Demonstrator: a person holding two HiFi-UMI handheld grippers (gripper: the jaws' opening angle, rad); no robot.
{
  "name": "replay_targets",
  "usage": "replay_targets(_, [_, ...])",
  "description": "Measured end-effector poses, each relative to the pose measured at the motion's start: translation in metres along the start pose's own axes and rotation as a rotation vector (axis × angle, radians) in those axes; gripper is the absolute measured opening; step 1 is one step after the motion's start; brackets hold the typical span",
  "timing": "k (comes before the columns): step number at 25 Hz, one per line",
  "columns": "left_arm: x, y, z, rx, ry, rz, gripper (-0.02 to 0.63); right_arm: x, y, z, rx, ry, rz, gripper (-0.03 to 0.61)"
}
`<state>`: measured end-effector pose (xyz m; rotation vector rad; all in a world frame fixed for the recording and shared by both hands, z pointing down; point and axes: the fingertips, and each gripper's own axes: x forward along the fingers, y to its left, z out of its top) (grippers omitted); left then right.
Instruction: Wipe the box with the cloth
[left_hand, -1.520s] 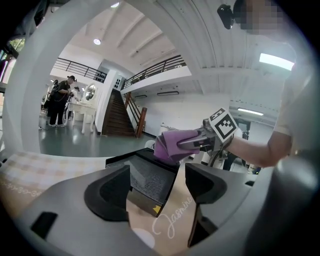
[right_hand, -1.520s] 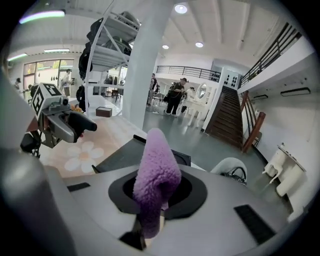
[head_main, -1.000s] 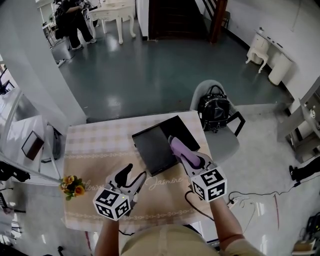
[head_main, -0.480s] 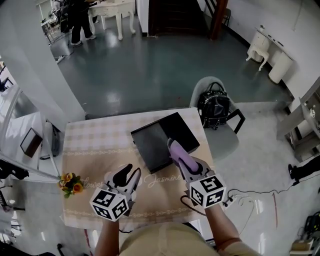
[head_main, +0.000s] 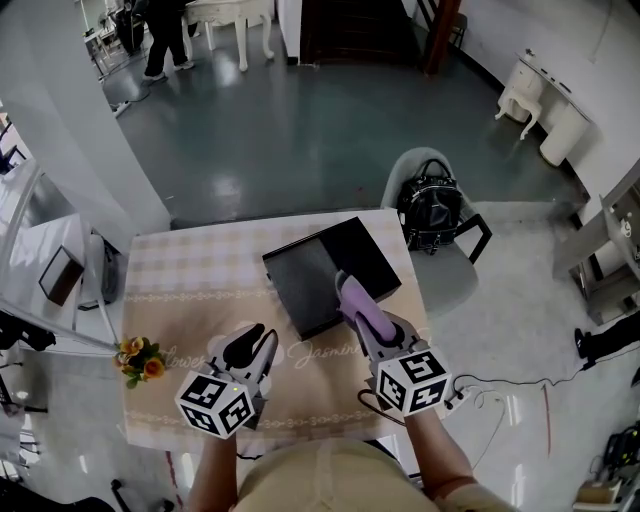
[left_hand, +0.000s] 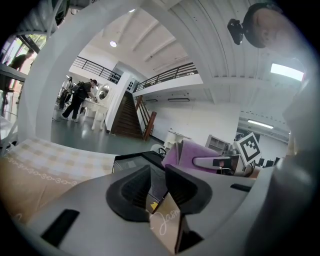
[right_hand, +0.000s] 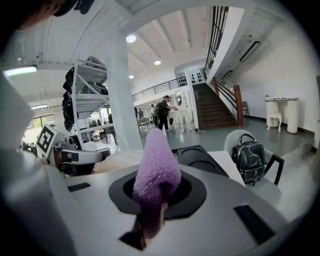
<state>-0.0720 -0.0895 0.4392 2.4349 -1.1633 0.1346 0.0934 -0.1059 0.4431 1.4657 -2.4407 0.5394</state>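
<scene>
A flat black box (head_main: 320, 270) lies at an angle on the right half of the checked tablecloth (head_main: 190, 285). My right gripper (head_main: 360, 308) is shut on a fuzzy purple cloth (head_main: 350, 292), whose tip rests at the box's near edge. In the right gripper view the cloth (right_hand: 156, 170) stands up between the jaws, with the box (right_hand: 195, 156) behind it. My left gripper (head_main: 255, 342) hovers over the tablecloth to the left of the box. Its jaws have just been closing to a narrow gap with nothing between them. In the left gripper view the box (left_hand: 132, 162) shows past that gripper (left_hand: 157, 176).
A small bunch of flowers (head_main: 140, 360) sits at the table's left edge. A black backpack (head_main: 430, 215) rests on a grey chair just right of the table. A shelf with a framed tablet (head_main: 60, 275) stands left. A person (head_main: 165, 30) stands far back.
The left gripper's jaws have drawn closer together. The right gripper and the cloth stay by the box's near edge. The person at the back has shifted to the right.
</scene>
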Motion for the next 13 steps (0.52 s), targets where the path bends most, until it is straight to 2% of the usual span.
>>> replay_targets(8, [-0.002,0.0005,-0.0019,-0.001,0.009,-0.003,0.083,0.0003,0.0006,-0.0019,0.009,-0.001,-0.007,0.063])
replay_targets(13, [-0.0021,0.0009,-0.0035,0.026,0.02,0.001,0.074,0.0001,0.0003,-0.0023,0.018,-0.004,-0.015,0.063])
